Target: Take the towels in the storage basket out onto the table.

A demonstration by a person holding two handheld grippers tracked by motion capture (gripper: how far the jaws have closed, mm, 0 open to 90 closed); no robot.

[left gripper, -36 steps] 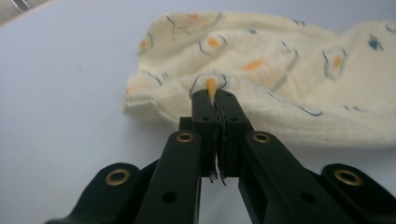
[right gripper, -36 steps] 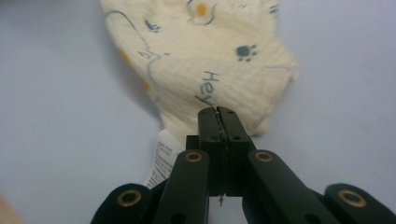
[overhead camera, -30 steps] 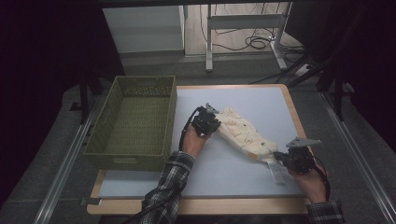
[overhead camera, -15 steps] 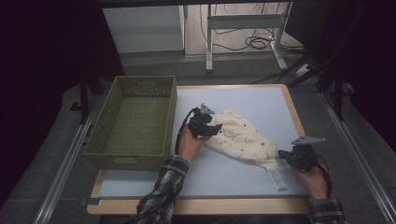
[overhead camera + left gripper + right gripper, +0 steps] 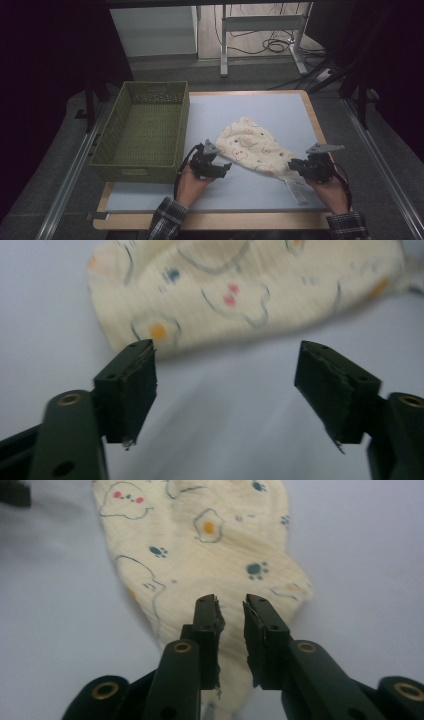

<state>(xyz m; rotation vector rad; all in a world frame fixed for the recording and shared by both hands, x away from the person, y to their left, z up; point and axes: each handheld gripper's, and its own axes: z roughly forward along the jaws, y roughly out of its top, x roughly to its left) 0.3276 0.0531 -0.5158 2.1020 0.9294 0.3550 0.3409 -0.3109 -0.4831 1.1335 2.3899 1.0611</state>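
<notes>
A cream cloth point(image 5: 248, 146) printed with cartoon animals, eggs and paw marks lies spread on the pale blue table top point(image 5: 260, 107). My left gripper point(image 5: 226, 169) is at the cloth's near left edge with its jaws wide apart and nothing between them. In the left gripper view the cloth point(image 5: 240, 290) lies just beyond the open left gripper point(image 5: 226, 346). My right gripper point(image 5: 293, 164) is at the cloth's narrow right end. In the right gripper view the right gripper point(image 5: 231, 600) has its jaws almost together on the cloth point(image 5: 210, 545). A white tag point(image 5: 296, 190) trails from that end.
An empty green woven basket point(image 5: 142, 172) stands on the table's left part, close to my left hand. The table's wooden rim point(image 5: 312, 117) frames the blue surface. A grey floor, metal legs and cables lie beyond the far edge.
My left gripper has let go of the cloth's far left part and pulled back toward the person, opening wide. The cloth has settled flatter. The right gripper has barely moved.
</notes>
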